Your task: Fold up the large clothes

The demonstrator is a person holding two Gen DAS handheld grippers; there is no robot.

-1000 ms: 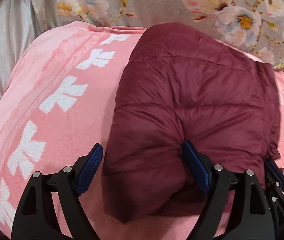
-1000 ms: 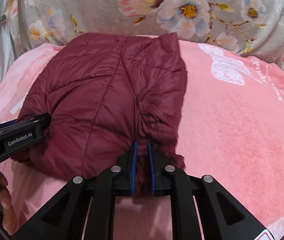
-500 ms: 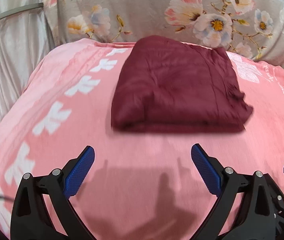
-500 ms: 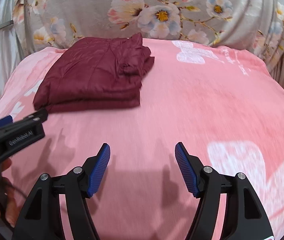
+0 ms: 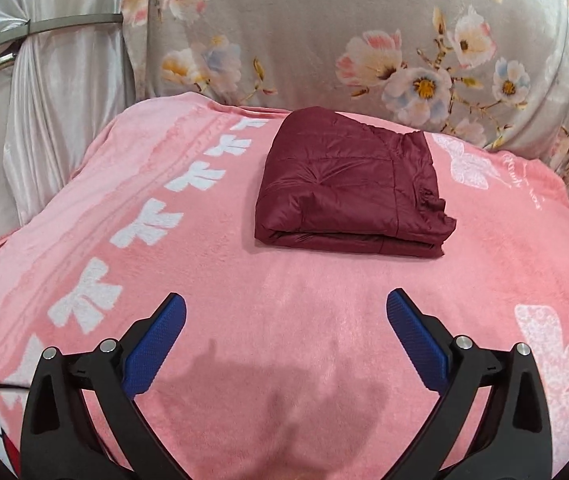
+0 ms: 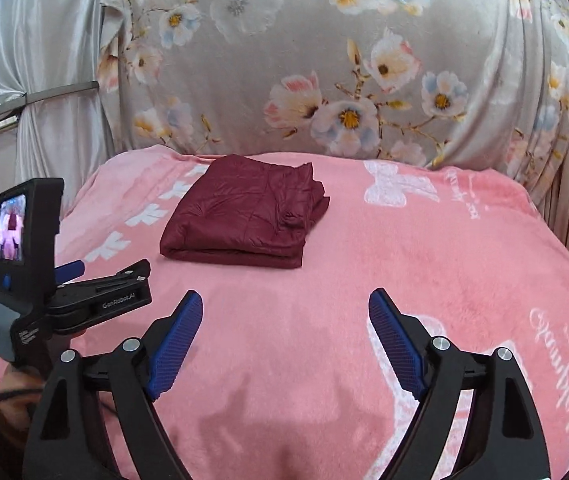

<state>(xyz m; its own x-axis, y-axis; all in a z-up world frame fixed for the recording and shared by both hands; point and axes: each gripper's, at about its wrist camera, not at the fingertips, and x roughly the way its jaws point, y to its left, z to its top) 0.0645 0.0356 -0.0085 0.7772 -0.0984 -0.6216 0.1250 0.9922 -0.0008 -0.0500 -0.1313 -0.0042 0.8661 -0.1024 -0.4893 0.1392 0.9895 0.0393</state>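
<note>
Folded maroon puffer jacket on the pink blanket, well apart at 12 o'clock from left gripper, at 11 o'clock from right gripper; long axis 9-to-3; left nearer; both spread wide, holding nothing

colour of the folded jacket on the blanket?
Dark maroon, plain and quilted. The jacket shows best in the left wrist view.

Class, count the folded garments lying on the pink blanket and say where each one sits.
1. A maroon jacket lies folded on the far middle of the blanket, near the floral cloth. Nothing else folded shows; the blanket's near edge is out of view.
</note>
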